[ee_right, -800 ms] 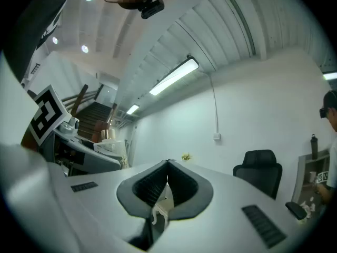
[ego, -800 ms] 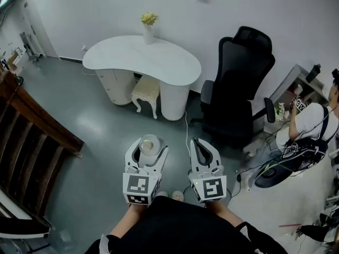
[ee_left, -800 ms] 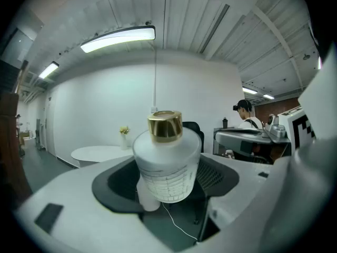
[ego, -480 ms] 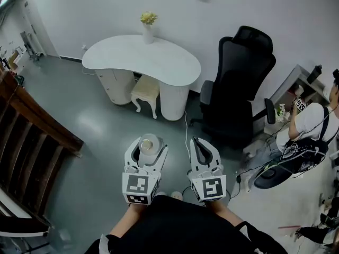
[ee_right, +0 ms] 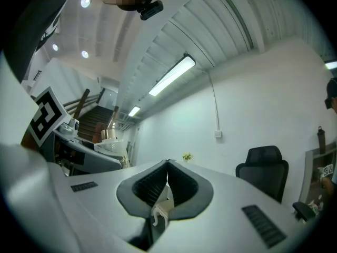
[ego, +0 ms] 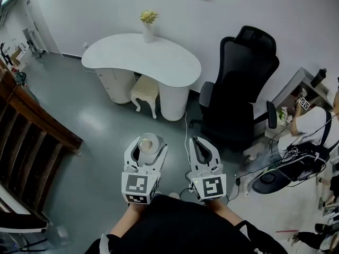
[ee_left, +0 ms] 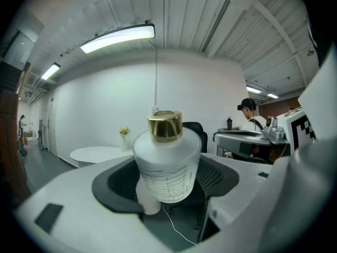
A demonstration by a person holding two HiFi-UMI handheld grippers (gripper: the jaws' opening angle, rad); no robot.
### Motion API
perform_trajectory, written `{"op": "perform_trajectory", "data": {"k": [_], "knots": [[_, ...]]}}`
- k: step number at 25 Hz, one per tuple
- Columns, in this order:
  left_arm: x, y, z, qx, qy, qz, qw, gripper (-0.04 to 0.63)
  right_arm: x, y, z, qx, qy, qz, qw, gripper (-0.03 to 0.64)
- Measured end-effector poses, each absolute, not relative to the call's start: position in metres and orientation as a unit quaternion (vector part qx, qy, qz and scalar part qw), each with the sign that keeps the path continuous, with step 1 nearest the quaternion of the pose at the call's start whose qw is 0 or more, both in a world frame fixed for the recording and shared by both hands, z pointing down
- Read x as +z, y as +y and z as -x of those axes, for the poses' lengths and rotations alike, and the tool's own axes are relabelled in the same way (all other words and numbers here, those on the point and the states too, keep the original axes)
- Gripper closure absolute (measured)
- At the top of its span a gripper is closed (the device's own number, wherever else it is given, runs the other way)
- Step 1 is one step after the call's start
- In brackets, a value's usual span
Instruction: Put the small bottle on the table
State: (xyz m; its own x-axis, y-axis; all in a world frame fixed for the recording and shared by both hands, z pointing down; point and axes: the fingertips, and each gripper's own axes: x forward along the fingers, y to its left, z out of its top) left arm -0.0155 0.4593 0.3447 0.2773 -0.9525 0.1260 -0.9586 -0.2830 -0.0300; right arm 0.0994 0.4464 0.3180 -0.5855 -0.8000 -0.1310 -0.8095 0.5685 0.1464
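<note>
Bottle (ee_left: 167, 165), small, frosted white with a gold cap, sits upright clamped in the left claw (ego: 147, 148). The right claw (ego: 198, 143), at its 3 o'clock, is closed and empty. The white kidney-shaped bench (ego: 132, 57), carrying a white vase of yellow flowers (ego: 149, 29), lies well apart at 12 o'clock.

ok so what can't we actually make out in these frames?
- Small bottle: print on its body too blurred to read, left gripper view.
- Its sides in head view: hidden between the jaws of the left hand-held gripper; only its top shows.
- Person at the right: cut off by the head view's edge.
</note>
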Motion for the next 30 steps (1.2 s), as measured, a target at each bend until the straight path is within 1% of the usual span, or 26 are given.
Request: {"op": "perform_trajectory", "data": {"k": [8, 14, 30], "knots": [[0.352, 0.427, 0.017, 0.061, -0.598, -0.798, 0.035, 0.264, 0.329, 0.415, -0.099, 0.088, 0.886, 0.455, 0.016, 0.594], [0.357, 0.38, 0.027, 0.058, -0.592, -0.803, 0.035, 0.265, 0.335, 0.371, -0.09, 0.088, 0.882, 0.464, 0.009, 0.594], [0.341, 0.216, 0.097, 0.055, -0.564, -0.824, 0.017, 0.264, 0.326, 0.204, -0.027, 0.085, 0.861, 0.501, -0.002, 0.594]]}}
